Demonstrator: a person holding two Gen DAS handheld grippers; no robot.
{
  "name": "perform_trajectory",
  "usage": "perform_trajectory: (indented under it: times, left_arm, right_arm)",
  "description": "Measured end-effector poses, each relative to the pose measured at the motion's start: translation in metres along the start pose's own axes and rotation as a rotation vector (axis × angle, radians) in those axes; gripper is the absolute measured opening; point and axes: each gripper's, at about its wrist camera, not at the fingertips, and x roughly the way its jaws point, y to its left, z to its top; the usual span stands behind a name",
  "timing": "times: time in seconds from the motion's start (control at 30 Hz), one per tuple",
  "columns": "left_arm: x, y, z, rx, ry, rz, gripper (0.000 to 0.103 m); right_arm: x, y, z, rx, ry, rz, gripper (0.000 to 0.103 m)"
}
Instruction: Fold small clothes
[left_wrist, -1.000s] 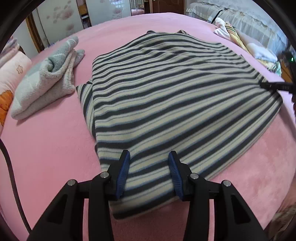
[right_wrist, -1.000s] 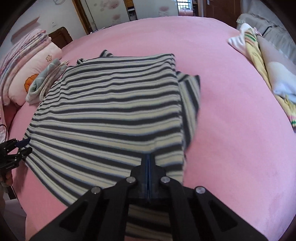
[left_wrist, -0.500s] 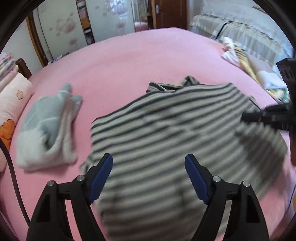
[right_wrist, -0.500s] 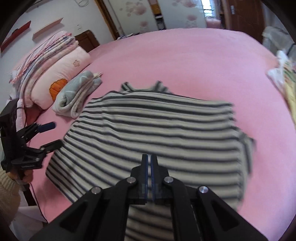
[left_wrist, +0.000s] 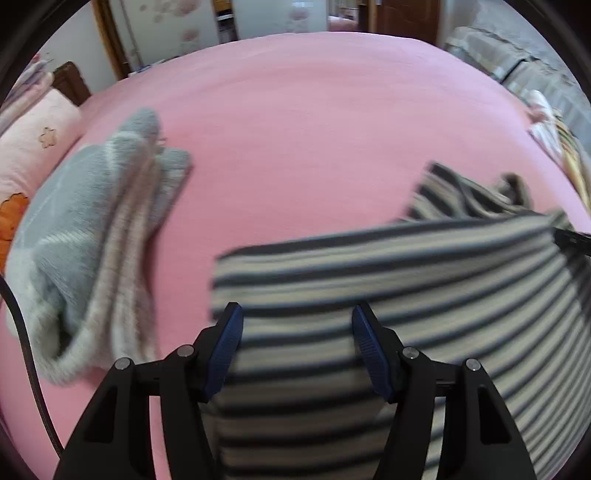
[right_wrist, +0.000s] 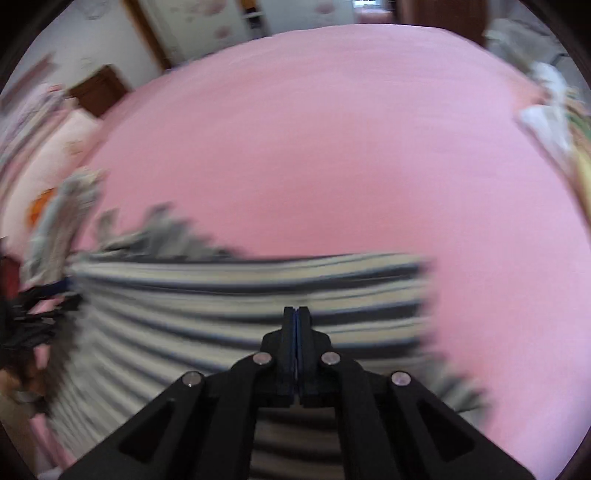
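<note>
Striped garment (left_wrist: 424, 295), lower right of frame, hem raised for folding. Right gripper (right_wrist: 296, 314) pressed together, apparently pinching hem; left gripper (left_wrist: 297, 332) spread over cloth. Grey folded garment (left_wrist: 85, 229) at left on pink bed (left_wrist: 314, 122), set aside.

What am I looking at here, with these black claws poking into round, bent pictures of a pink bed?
There is no robot: a person holds a two-finger gripper in each hand, and a fisheye camera on each looks along its fingers, which bends the picture.

One picture is from the left gripper. Its blue-padded fingers stand apart, open, with the striped garment between and beyond them. The other is from the right gripper, whose fingers are pressed together over the same striped cloth; whether they pinch it is hidden, and the picture is blurred.

All this lies on a pink bed. To the left sits a folded grey towel, beside a pillow. More clothes lie at the far right edge.
</note>
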Motion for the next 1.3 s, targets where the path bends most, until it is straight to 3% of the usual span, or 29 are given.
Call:
perform_trajectory:
  times: [0.1,0.53,0.9,1.0,1.17,1.23,1.3]
  left_arm:
    - [0.005,0.009,0.004,-0.024,0.003,0.004,0.062]
    - [0.004,0.004,-0.003,-0.031,0.007,0.053,0.061]
    - [-0.082,-0.008,-0.004,-0.028,-0.065,0.010,0.063]
    - [-0.115,-0.010,-0.007,-0.027,-0.089,0.002,0.075]
    - [-0.168,-0.012,-0.015,-0.033,-0.131,0.002,0.080]
    - [-0.185,-0.006,-0.021,-0.052,-0.135,-0.018,0.080]
    - [-0.209,-0.006,-0.033,-0.074,-0.147,-0.038,0.080]
  right_arm:
    - [-0.001,-0.020,0.001,0.048,0.001,0.057,0.000]
    - [-0.016,0.002,-0.001,-0.024,-0.016,-0.036,0.000]
    - [-0.074,0.053,-0.011,-0.108,-0.072,-0.018,0.000]
    - [-0.102,0.075,-0.020,-0.144,-0.085,-0.007,0.002]
    - [-0.144,0.104,-0.043,-0.204,-0.086,-0.006,0.003]
    - [-0.160,0.116,-0.055,-0.233,-0.092,-0.007,0.007]
    - [-0.178,0.127,-0.067,-0.249,-0.109,0.010,0.018]
